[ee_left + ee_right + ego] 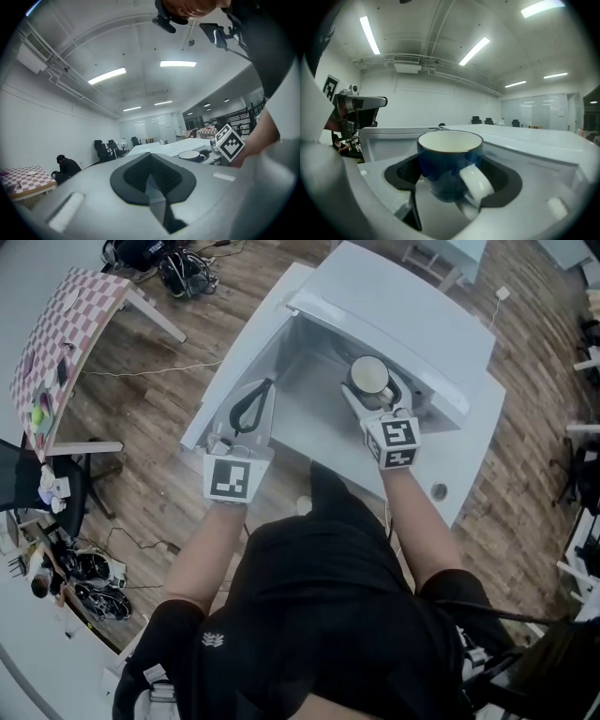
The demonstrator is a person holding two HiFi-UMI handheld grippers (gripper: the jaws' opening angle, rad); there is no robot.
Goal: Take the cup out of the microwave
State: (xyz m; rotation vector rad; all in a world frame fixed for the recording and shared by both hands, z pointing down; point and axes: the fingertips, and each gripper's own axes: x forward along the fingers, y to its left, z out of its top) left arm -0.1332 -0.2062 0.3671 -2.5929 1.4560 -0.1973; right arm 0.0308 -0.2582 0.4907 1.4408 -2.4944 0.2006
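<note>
1. Wooden floor (169,484) runs round the edges of the head view.
2. White table (469,460), ctr to lower right of the head view, carries the microwave (403,306).
3. The microwave is white and sits upper ctr. Its door (239,357) is swung open toward frame left, w/ the grey cavity showing btwn door and body.
4. Person in black top (328,615) fills the bottom ctr, both forearms reaching up-frame to my two grippers.
5. Checkered table (70,324) is in the upper left corner, well apart from the white table, w/ small items on it.
6. My R gripper (372,378), just right of ctr, has its jaws spread wide and pinching the cup (447,161) btwn the pads. Its marker cube (398,442) is just below it in frame.
7. My L gripper (270,383), left of ctr beside the open door, has its jaws pressed together at the tips, nothing btwn them. Its marker cube is at (230,479).
8. The cup is dark blue outside and white inside. It is upright, low ctr in the R gripper view, w/ its white handle (476,185) pointing at the camera. In the head view it's at the cavity mouth, just beside the front edge of the microwave's top. I can't tell if it's fully clear of the opening.
9. Seated person (68,166) in dark clothes is lower left of the L gripper view, far off.
</note>
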